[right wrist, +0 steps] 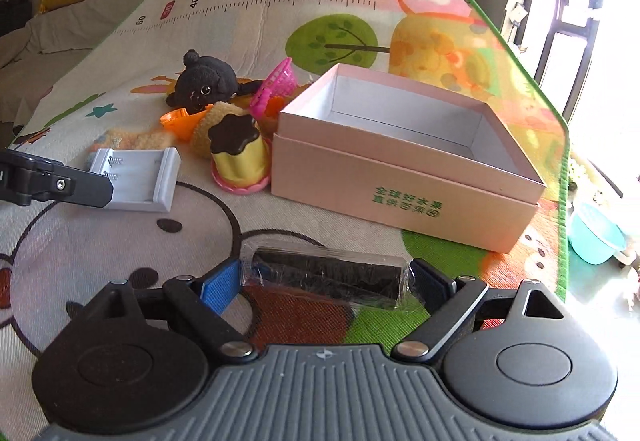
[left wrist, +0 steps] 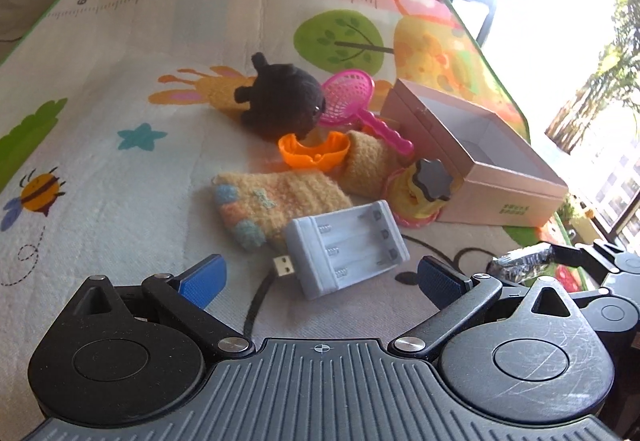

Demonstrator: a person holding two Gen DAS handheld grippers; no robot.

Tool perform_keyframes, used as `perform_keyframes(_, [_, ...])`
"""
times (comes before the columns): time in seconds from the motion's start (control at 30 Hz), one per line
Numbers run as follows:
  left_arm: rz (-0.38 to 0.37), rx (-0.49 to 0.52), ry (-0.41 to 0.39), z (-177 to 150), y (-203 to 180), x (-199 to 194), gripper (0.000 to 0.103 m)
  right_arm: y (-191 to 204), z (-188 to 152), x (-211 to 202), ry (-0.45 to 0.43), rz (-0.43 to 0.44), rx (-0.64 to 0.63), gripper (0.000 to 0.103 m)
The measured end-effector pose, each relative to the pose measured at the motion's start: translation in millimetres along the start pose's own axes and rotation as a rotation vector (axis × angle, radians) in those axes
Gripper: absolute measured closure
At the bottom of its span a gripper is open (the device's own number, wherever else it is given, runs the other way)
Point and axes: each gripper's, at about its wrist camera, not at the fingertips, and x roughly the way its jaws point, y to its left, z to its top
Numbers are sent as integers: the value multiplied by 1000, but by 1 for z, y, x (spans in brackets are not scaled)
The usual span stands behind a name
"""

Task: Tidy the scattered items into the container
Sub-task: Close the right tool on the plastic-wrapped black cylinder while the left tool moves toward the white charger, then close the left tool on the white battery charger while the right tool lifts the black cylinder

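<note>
The right gripper (right wrist: 326, 283) clamps a black film-wrapped packet (right wrist: 326, 277) endwise, ready for the empty pink cardboard box (right wrist: 396, 193) just ahead; the left gripper (left wrist: 320, 273) gapes, straddling a grey plastic battery charger (left wrist: 346, 247).

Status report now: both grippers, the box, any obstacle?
Left gripper open, empty, over battery charger. Right gripper around black wrapped pack, grip unclear. Pink box open, empty. Pudding toy beside box, path not blocked.
</note>
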Motion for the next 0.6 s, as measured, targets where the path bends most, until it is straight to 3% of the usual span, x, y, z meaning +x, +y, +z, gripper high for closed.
perform_keyframes(0.1, [80,116,19,-1,-29,10,0,-22,-10,-20,-48,3,64,9])
perform_keyframes(0.2, [115,170,19,1,-49,22,0,-33,-14,-26,-94,9,122,1])
perform_keyframes(0.33, [256,221,15,7,-62,46,0,-38,-16,-17,-60,22,164,1])
perform_keyframes(0.4, [273,225,21,10,-62,53,0,-43,-18,-16,-63,34,193,0])
perform_keyframes(0.47, [187,254,19,10,-65,52,0,-48,-20,-17,-66,45,230,0])
perform_keyframes(0.57, [-68,322,60,6,-71,45,0,-57,-23,-16,-65,46,292,0])
perform_keyframes(0.6, [-113,331,68,4,-71,43,0,-59,-24,-16,-65,47,306,0])
